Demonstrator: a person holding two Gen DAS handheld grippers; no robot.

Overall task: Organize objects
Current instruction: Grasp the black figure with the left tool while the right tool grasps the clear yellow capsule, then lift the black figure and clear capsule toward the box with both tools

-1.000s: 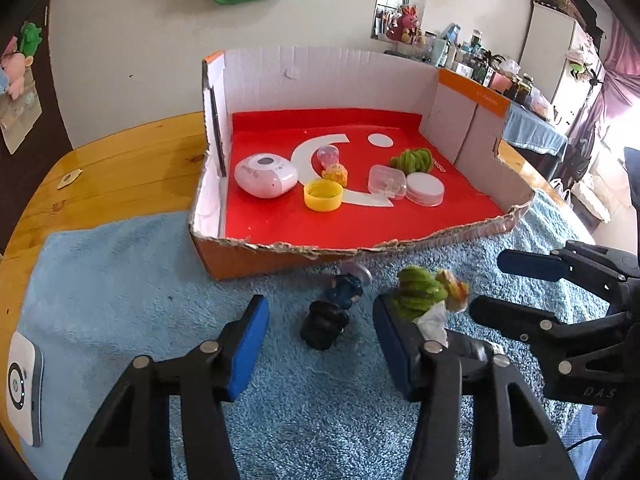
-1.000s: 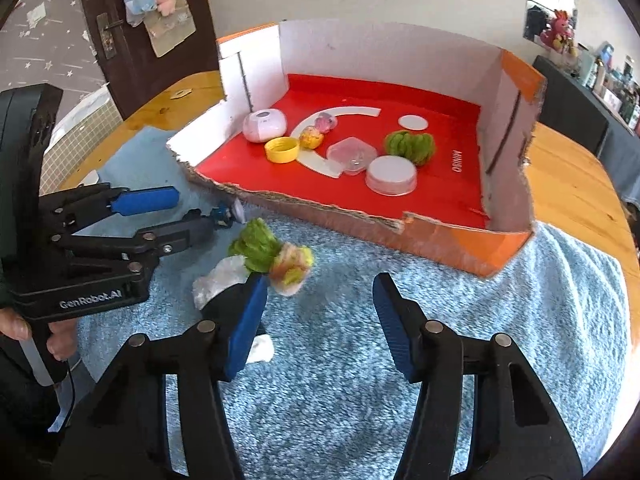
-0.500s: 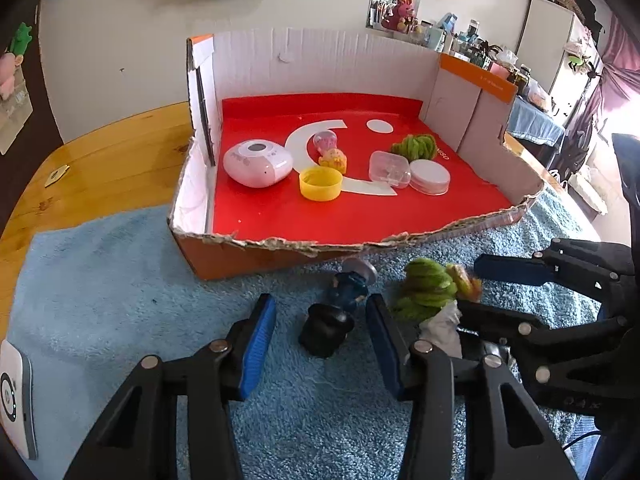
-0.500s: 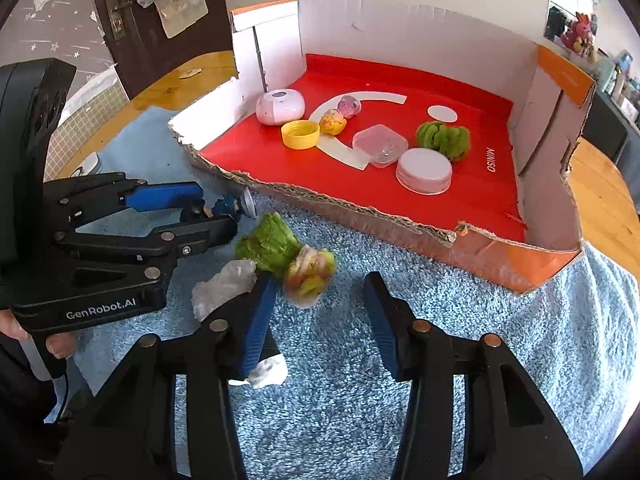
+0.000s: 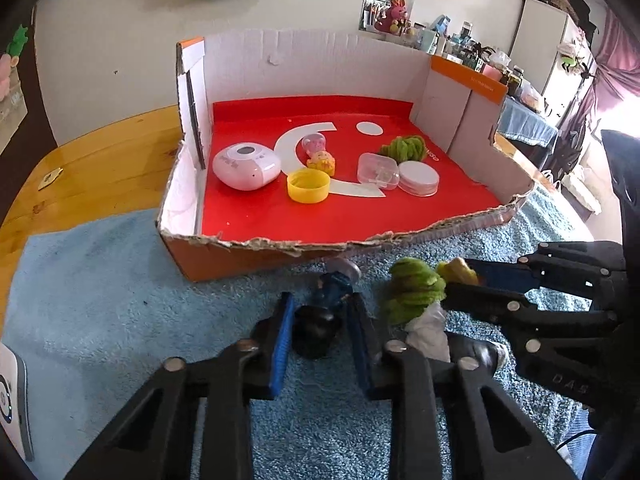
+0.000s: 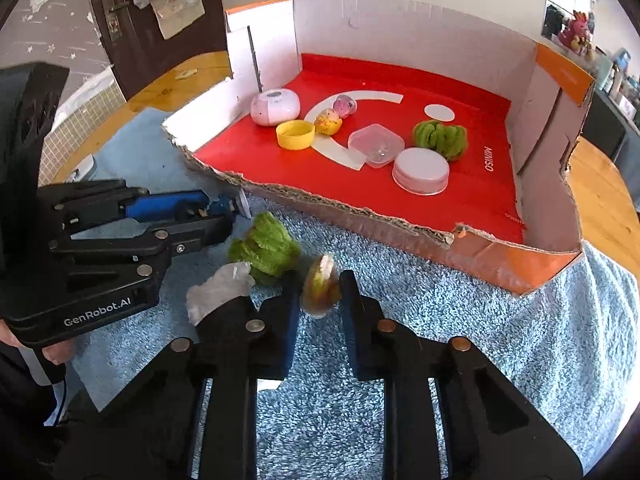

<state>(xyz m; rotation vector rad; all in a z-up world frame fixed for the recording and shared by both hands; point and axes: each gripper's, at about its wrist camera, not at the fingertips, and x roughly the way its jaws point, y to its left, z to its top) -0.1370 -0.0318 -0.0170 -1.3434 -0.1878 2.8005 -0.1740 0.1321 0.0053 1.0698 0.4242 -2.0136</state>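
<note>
Tongs status: left tongs [image 5: 320,330] have just been closing and now clamp the black toy [image 5: 318,330], blue pads pressed on both sides of its dark base; its blue upper part with a silver disc tip points toward the box [image 5: 176,240]. Toy lies on the blue towel [image 5: 100,300], just in front of the box's torn front edge. Right tongs [image 6: 320,292] have also just been closing and now pinch the small yellow-brown toy [image 6: 320,286] between the pads, on the towel near the box front. Green plush [image 6: 266,248] and a white crumpled wad [image 6: 218,290] lie just left of it, between the two tongs. Inside the box, on the red floor: pink-white round device [image 5: 246,166], yellow cap [image 5: 309,186], two small figures [image 5: 318,152], clear case [image 5: 378,168], white round tin [image 5: 418,178], second green plush [image 5: 404,148]. Towel covers part of the wooden bench [image 5: 92,172]. Fingers [image 6: 60,354] of a hand show under the left tongs' handle.
</note>
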